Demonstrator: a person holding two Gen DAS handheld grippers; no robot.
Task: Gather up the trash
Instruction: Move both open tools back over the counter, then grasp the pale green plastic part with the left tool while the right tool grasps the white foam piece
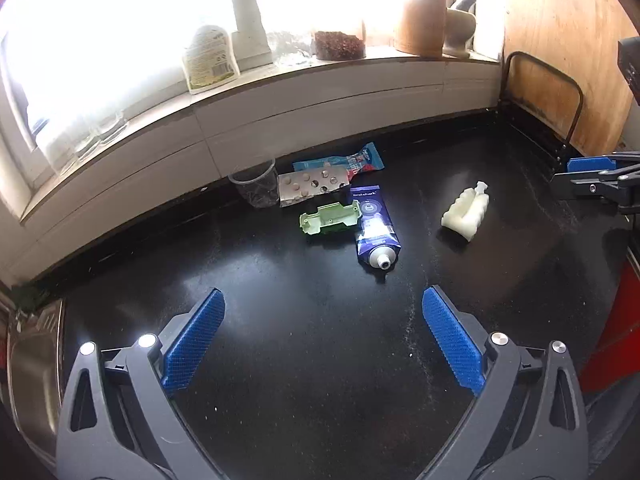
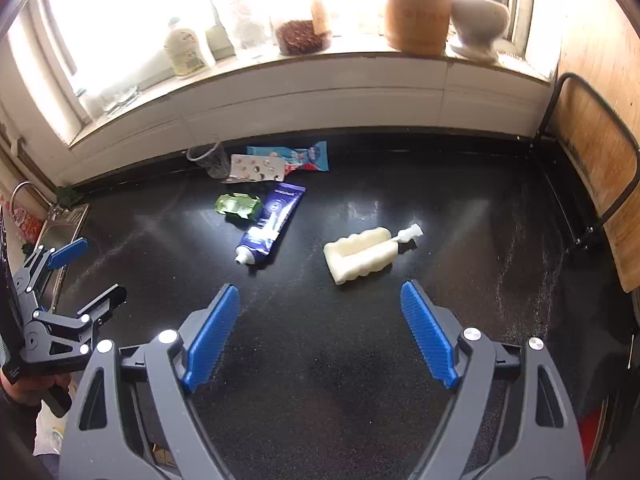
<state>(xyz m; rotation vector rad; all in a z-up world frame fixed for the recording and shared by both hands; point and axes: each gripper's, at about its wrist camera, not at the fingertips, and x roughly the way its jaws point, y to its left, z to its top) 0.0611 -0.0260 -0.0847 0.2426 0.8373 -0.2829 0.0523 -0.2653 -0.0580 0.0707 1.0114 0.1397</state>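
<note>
Right wrist view looks down on a glossy black desk (image 2: 360,360) with a scatter of trash near its back edge. A dark blue toothpaste tube (image 2: 272,224) lies flat with its long axis on a slant: the white uncapped nozzle points toward the camera and to the left, the crimped tail away toward the wall. Just left of the tube, touching or nearly so, lies a pale green moulded plastic shell (image 2: 238,207). Behind them a silver blister pack of pills (image 2: 256,168) overlaps a light blue and red foil wrapper (image 2: 298,157), and a clear plastic cup (image 2: 212,160) stands at the pack's left end. Well apart to the right lies a cream ribbed foam piece (image 2: 360,254), its long axis running left to right, with a small white plastic nozzle (image 2: 410,234) at its right end.

Both tools hang above bare desk, short of the trash. The right gripper (image 2: 320,300) has its blue-padded fingers (image 2: 212,340) wide apart with nothing between them; the left gripper (image 1: 324,300) likewise stands spread and empty. Jars and a wooden pot line the bright windowsill (image 2: 360,60).
</note>
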